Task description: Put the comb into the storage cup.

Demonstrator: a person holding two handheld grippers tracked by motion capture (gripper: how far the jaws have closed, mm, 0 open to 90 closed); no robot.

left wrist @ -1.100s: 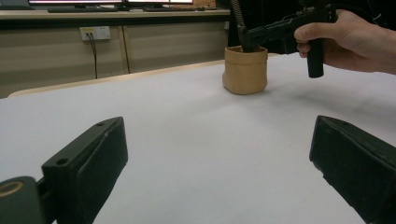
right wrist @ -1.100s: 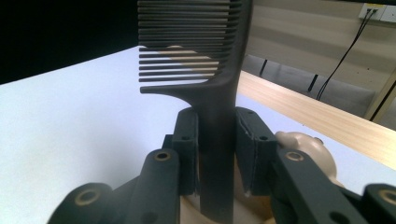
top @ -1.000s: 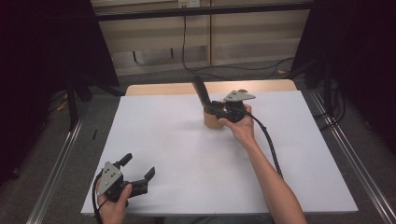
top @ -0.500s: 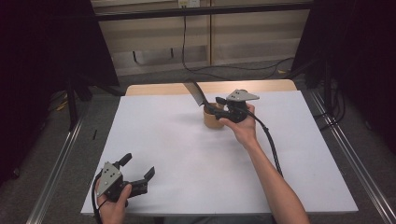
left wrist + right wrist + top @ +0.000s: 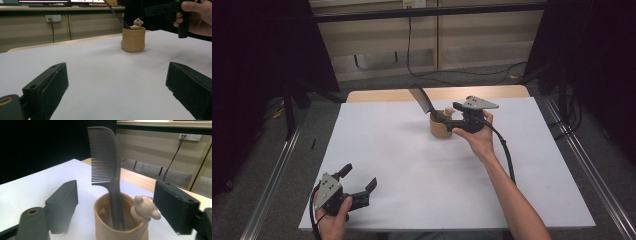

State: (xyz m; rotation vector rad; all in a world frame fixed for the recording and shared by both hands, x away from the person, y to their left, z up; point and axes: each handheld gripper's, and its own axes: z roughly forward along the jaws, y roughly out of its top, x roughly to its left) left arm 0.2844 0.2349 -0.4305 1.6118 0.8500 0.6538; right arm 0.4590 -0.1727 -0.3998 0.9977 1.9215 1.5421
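Note:
A tan cup stands on the white table at the back middle. A dark grey comb leans in it, teeth up, beside a small bear figure on the rim. My right gripper hovers just right of the cup, open; its jaws have just been opening. In the right gripper view the comb and the cup sit between and beyond the pads, which touch neither. My left gripper rests open and empty at the table's front left, facing the far-off cup.
A wooden strip runs along the table's far edge. Metal rails flank the table on both sides. A black cable trails from the right gripper along the forearm. A wide bare stretch of white surface lies between the two grippers.
The right gripper's jaws have spread off the comb and the hand has drawn slightly right and up. The comb stays leaning in the cup. The left gripper has not moved.

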